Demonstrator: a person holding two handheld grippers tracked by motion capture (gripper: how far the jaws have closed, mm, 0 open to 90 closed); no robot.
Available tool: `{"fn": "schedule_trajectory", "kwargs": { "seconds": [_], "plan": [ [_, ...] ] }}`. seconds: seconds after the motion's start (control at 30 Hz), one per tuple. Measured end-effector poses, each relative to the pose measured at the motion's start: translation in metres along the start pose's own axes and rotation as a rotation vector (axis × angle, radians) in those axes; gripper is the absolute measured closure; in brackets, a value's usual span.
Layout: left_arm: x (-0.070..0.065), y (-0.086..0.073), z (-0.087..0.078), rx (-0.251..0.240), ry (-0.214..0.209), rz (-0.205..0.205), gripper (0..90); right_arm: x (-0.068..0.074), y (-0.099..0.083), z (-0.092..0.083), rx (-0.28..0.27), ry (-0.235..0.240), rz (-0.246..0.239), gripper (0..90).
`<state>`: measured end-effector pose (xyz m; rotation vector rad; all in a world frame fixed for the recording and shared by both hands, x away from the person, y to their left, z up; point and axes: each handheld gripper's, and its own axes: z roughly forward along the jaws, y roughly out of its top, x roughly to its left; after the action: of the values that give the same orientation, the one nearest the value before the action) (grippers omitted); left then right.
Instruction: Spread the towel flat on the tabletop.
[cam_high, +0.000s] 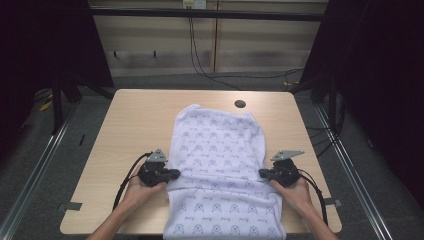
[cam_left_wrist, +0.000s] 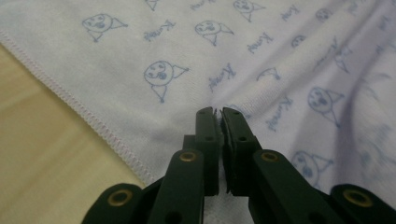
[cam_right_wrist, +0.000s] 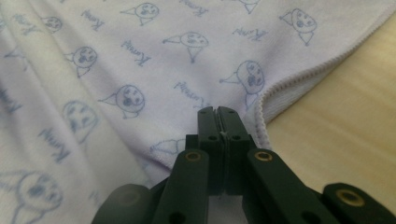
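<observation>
A white towel (cam_high: 220, 165) printed with small blue figures lies lengthwise on the wooden table (cam_high: 140, 120), its near end hanging over the front edge. My left gripper (cam_high: 174, 174) is at the towel's left edge, jaws shut on a pinch of the towel (cam_left_wrist: 261, 70). My right gripper (cam_high: 262, 173) is at the right edge, likewise shut on the towel (cam_right_wrist: 140, 60) beside its stitched hem. In the left gripper view the jaw tips (cam_left_wrist: 217, 112) press together with cloth bunched at them. In the right gripper view the jaw tips (cam_right_wrist: 217, 110) are closed with cloth between them.
A round cable hole (cam_high: 240, 104) sits in the table beyond the towel's far end. Bare wood lies left and right of the towel. Cables run across the floor behind the table, and dark curtains flank both sides.
</observation>
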<state>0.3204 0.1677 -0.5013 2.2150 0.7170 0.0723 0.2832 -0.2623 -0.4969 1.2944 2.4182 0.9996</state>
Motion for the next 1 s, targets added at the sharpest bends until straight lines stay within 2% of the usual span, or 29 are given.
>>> {"fn": "schedule_trajectory", "kwargs": {
  "seconds": [0.03, 0.07, 0.13, 0.2, 0.27, 0.3, 0.4, 0.43, 0.47, 0.5, 0.53, 0.57, 0.6, 0.63, 0.7, 0.73, 0.77, 0.8, 0.83, 0.87, 0.9, 0.93, 0.97, 1.0],
  "plan": [
    [-0.004, -0.005, -0.004, 0.007, -0.018, -0.002, 86.7, 0.003, -0.004, -0.003, -0.002, 0.009, -0.001, 89.3],
    [-0.006, -0.008, -0.007, 0.011, -0.037, -0.005, 87.0, 0.007, -0.010, -0.007, -0.004, 0.038, 0.002, 89.4],
    [-0.014, -0.012, -0.011, 0.021, -0.051, 0.007, 87.2, 0.016, -0.019, -0.016, 0.009, 0.055, 0.005, 89.5],
    [-0.025, -0.017, -0.016, 0.043, -0.084, -0.002, 87.4, 0.026, -0.026, -0.024, 0.034, 0.067, -0.021, 89.7],
    [-0.036, -0.023, -0.021, 0.059, -0.115, 0.008, 87.4, 0.034, -0.032, -0.030, 0.054, 0.084, -0.044, 89.7],
    [-0.044, -0.028, -0.025, 0.079, -0.146, 0.026, 87.4, 0.038, -0.036, -0.033, 0.066, 0.100, -0.032, 89.7],
    [-0.067, -0.044, -0.038, 0.115, -0.234, 0.012, 87.3, 0.051, -0.047, -0.043, 0.096, 0.169, -0.028, 89.7],
    [-0.074, -0.050, -0.042, 0.127, -0.261, 0.026, 87.2, 0.056, -0.051, -0.046, 0.108, 0.200, -0.027, 89.6],
    [-0.080, -0.053, -0.047, 0.152, -0.269, 0.061, 86.6, 0.062, -0.054, -0.049, 0.124, 0.224, -0.046, 89.5],
    [-0.083, -0.053, -0.050, 0.152, -0.267, 0.080, 84.9, 0.068, -0.056, -0.052, 0.137, 0.229, -0.062, 89.3],
    [-0.083, -0.052, -0.052, 0.092, -0.293, 0.040, 83.6, 0.072, -0.056, -0.054, 0.155, 0.230, -0.078, 88.9],
    [-0.079, -0.049, -0.052, 0.064, -0.309, 0.015, 81.4, 0.075, -0.054, -0.057, 0.137, 0.250, -0.062, 86.7],
    [-0.075, -0.047, -0.051, 0.049, -0.295, -0.001, 79.8, 0.074, -0.051, -0.060, 0.092, 0.268, -0.042, 83.6],
    [-0.067, -0.043, -0.047, 0.049, -0.260, -0.009, 77.5, 0.072, -0.048, -0.061, 0.054, 0.279, -0.033, 82.8],
    [-0.052, -0.035, -0.041, 0.027, -0.210, -0.029, 76.0, 0.064, -0.036, -0.060, -0.029, 0.249, -0.039, 79.9],
    [-0.046, -0.032, -0.038, 0.025, -0.180, -0.037, 75.0, 0.058, -0.029, -0.056, -0.054, 0.253, -0.036, 79.1],
    [-0.037, -0.027, -0.034, 0.031, -0.142, -0.036, 74.5, 0.054, -0.023, -0.052, -0.062, 0.245, -0.040, 77.8],
    [-0.027, -0.020, -0.030, 0.005, -0.105, -0.044, 73.4, 0.049, -0.016, -0.045, -0.072, 0.207, -0.057, 74.8],
    [-0.019, -0.015, -0.028, -0.012, -0.088, -0.053, 72.6, 0.041, -0.006, -0.035, -0.065, 0.169, -0.061, 72.5],
    [-0.014, -0.011, -0.026, -0.021, -0.076, -0.052, 72.0, 0.034, 0.002, -0.027, -0.075, 0.161, -0.049, 70.4],
    [-0.006, -0.006, -0.022, -0.032, -0.039, -0.044, 71.6, 0.029, 0.007, -0.021, -0.079, 0.141, -0.041, 67.7],
    [0.000, -0.003, -0.019, -0.039, -0.035, -0.050, 71.7, 0.021, 0.017, -0.011, -0.082, 0.104, -0.050, 64.6],
    [0.006, 0.000, -0.015, -0.044, -0.047, -0.052, 71.6, 0.016, 0.022, -0.006, -0.088, 0.087, -0.047, 63.7],
    [0.011, 0.003, -0.010, -0.041, -0.024, -0.037, 71.7, 0.010, 0.030, 0.000, -0.097, 0.062, -0.048, 61.6]
  ]
}}
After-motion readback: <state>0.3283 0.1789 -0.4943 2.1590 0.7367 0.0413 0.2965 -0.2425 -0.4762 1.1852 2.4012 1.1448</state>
